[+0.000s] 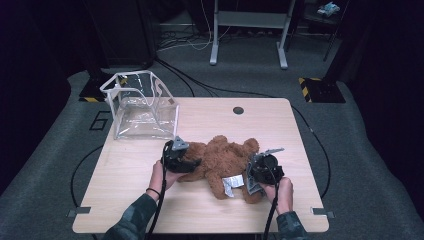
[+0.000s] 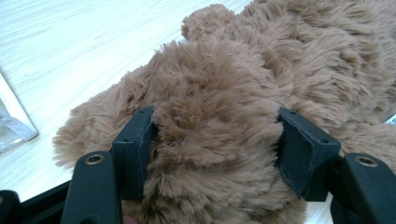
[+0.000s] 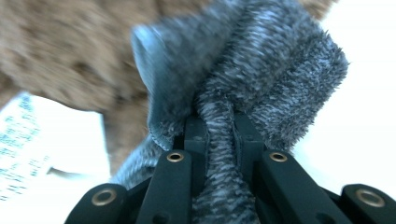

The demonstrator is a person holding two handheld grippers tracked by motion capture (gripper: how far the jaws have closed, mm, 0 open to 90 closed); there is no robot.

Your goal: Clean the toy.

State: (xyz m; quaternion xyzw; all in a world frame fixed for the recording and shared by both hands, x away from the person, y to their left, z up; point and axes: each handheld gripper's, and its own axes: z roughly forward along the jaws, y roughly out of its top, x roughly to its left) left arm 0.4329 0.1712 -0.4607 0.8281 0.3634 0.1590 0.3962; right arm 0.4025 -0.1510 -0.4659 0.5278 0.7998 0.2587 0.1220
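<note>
Fingers of your left gripper [image 2: 215,154] clamp a plush limb of the soft, light brown fur teddy bear [image 1: 225,162] lying mid-table, while your right gripper [image 3: 219,135] pinches its limp grey knitted cloth [image 3: 261,70]; grip limbs, since fur compresses and slips.

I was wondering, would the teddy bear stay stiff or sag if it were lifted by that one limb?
The teddy bear would probably sag: its plush bulges between the left gripper fingers. It looks light for its size and unlikely to slip.
</note>
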